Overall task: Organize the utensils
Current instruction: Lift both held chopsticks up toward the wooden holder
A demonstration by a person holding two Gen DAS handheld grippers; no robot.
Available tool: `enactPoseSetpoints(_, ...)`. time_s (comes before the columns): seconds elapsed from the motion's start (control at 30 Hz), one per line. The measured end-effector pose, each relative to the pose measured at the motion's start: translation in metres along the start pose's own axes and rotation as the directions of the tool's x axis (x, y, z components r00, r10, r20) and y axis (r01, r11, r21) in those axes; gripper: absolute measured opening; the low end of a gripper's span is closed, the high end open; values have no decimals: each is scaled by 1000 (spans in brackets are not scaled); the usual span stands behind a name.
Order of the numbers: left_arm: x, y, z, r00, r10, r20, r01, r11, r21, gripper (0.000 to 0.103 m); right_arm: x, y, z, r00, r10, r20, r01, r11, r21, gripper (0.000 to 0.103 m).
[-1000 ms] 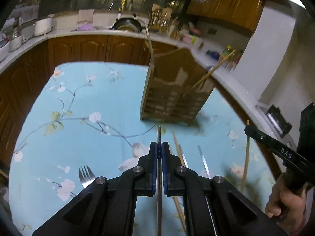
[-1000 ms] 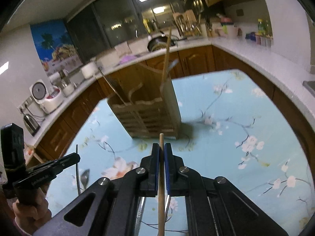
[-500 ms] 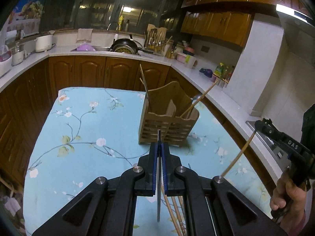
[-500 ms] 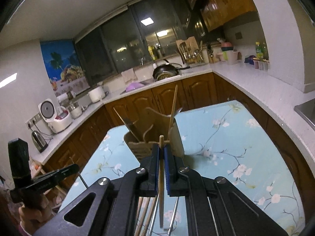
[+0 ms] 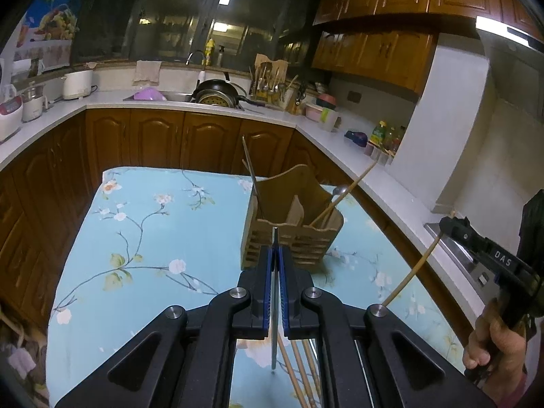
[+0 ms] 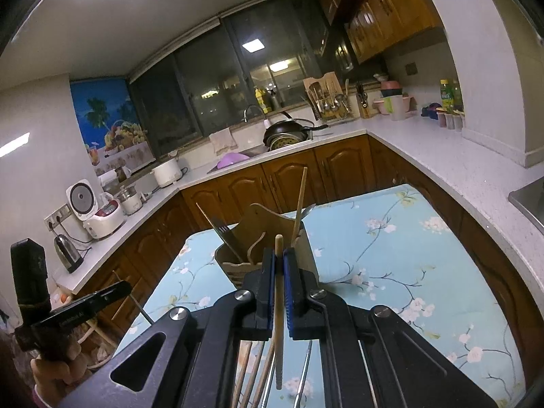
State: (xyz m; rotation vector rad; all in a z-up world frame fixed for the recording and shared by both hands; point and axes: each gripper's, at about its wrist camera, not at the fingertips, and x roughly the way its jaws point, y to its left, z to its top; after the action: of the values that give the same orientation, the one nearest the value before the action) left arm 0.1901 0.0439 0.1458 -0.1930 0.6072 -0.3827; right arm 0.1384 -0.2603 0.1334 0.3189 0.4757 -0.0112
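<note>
A wooden utensil holder (image 5: 292, 224) stands on the floral blue tablecloth (image 5: 142, 231); it also shows in the right wrist view (image 6: 251, 248). It holds a metal utensil, a spoon and a wooden chopstick. My left gripper (image 5: 275, 258) is shut on a thin metal chopstick (image 5: 274, 343), lifted above the table, short of the holder. My right gripper (image 6: 278, 265) is shut on a wooden chopstick (image 6: 278, 309), also lifted. The right gripper shows at the right edge of the left wrist view (image 5: 482, 251), its chopstick (image 5: 411, 275) hanging down.
Several chopsticks (image 5: 299, 370) and a metal utensil (image 6: 304, 370) lie on the cloth below the grippers. Brown cabinets and a white counter (image 5: 326, 136) with a pan, a sink and bottles ring the table. A rice cooker (image 6: 91, 210) stands at the left.
Both grippers have risen from the table, each carrying its chopstick. The view has tilted up, so the holder looks farther and lower. The fork on the cloth has left the view.
</note>
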Motion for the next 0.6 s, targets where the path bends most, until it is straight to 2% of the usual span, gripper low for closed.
enactPoseSetpoints(0.27,6,3,10,1000,4,27,-4,1000,-6,2,4,3,7,1000,-4,17,4,1000,3,5)
enactPoseSetpoints(0.4,11,4,24,998,-12,56,12,1000,-7,2,11,3,24,999,-7,44,6,1000,6,5)
enactPoseSetpoints(0.6,22,4,61,989,-21,147,22,1000,-5,2,15,11,65,989,-12,147,13,1000,-7,5)
